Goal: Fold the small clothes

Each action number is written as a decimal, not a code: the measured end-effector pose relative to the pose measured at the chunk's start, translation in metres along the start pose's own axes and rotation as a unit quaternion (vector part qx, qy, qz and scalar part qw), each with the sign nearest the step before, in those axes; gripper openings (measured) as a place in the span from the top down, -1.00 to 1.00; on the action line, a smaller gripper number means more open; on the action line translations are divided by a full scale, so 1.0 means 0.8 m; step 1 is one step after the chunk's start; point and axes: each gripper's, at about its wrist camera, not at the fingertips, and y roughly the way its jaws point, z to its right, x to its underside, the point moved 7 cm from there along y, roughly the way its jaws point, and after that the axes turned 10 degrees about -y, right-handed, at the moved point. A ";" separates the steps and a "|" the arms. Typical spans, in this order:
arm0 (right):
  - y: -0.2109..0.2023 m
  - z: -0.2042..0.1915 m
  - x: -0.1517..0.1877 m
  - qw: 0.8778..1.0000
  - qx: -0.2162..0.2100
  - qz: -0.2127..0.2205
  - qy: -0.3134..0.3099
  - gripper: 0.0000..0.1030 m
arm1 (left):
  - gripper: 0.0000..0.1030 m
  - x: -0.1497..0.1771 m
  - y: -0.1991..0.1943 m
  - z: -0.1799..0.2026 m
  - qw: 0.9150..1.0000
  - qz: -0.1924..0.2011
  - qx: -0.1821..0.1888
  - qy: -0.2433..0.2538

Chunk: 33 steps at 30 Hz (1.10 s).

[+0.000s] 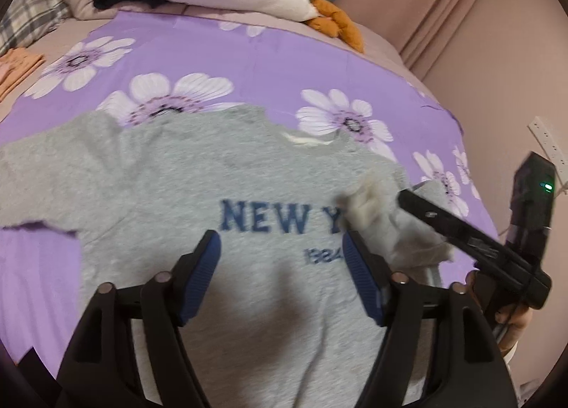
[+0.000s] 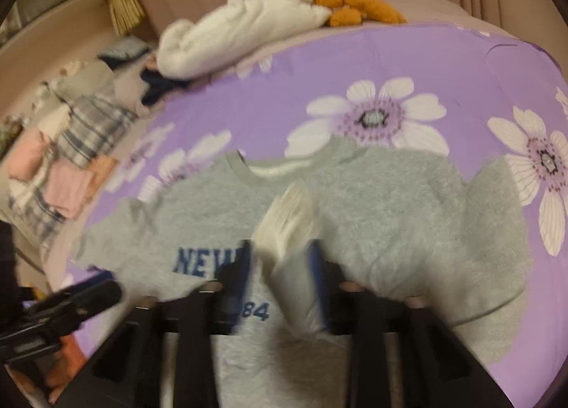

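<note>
Bed (image 1: 284, 63) under a purple flowered cover; no surface in play. Grey sweatshirt (image 1: 177, 173) lies front-up across it, 1 sleeve folded in over the chest, pale lining showing. Folded sleeve (image 2: 294, 219) sits between the right claw (image 2: 280, 266) pads; blur hides any contact, so it reads as open. Left claw (image 1: 280, 266) hangs open above the lettering, holding nothing. Judgement: lay the sleeve flat and square to the side seam before taking the other one.
</note>
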 end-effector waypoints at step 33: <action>-0.070 0.182 0.032 0.978 0.124 0.031 0.165 -0.39 | 0.61 0.003 0.086 0.129 0.995 0.020 0.027 0.093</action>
